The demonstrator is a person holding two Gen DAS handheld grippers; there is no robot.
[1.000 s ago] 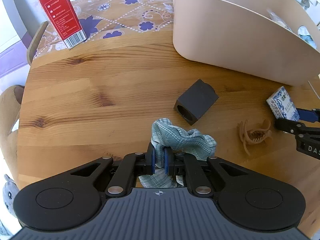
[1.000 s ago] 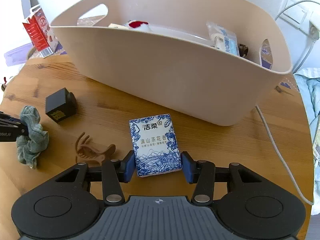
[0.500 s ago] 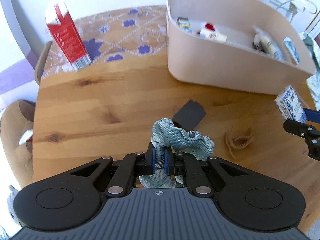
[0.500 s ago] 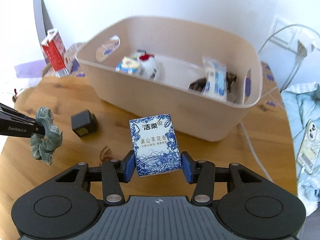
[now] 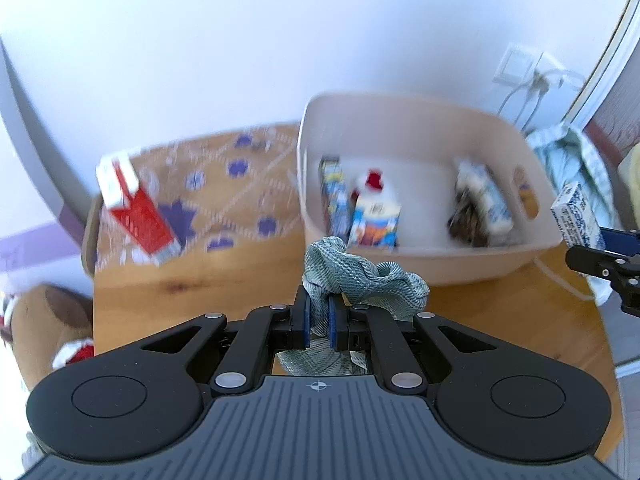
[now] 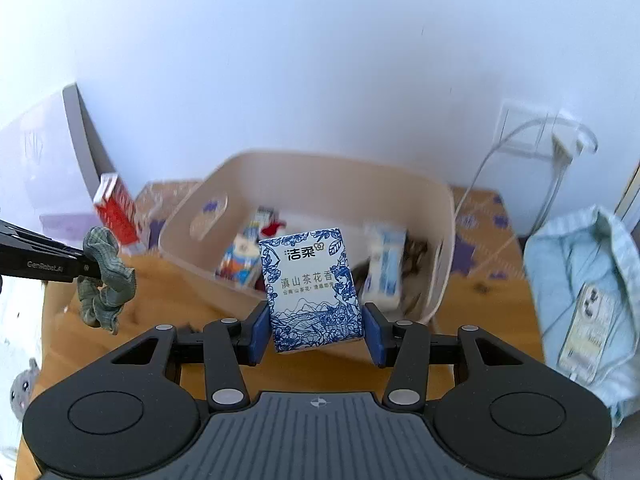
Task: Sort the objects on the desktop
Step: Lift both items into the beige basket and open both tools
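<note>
showing both grips, right wrist view has left jaws pinching scrunchie (image 6: 105, 276), right jaws clamping tissue pack (image 6: 313, 289).

Wall: plain white, behind the desk (image 5: 224, 280).
Socket plate: white, on the wall (image 6: 520, 128) at right, with a white plug and cable (image 6: 486, 160) hanging from it.
Placemat: orange with purple flower print (image 5: 224, 184), lying on the far part of the desk.
Light blue cloth: crumpled at the right (image 6: 576, 280), off the desk's edge.
Phone: pale, lying on the blue cloth (image 6: 586, 324).
Grey plush toy: at the lower left edge (image 6: 22, 388), partly cut off.
</note>
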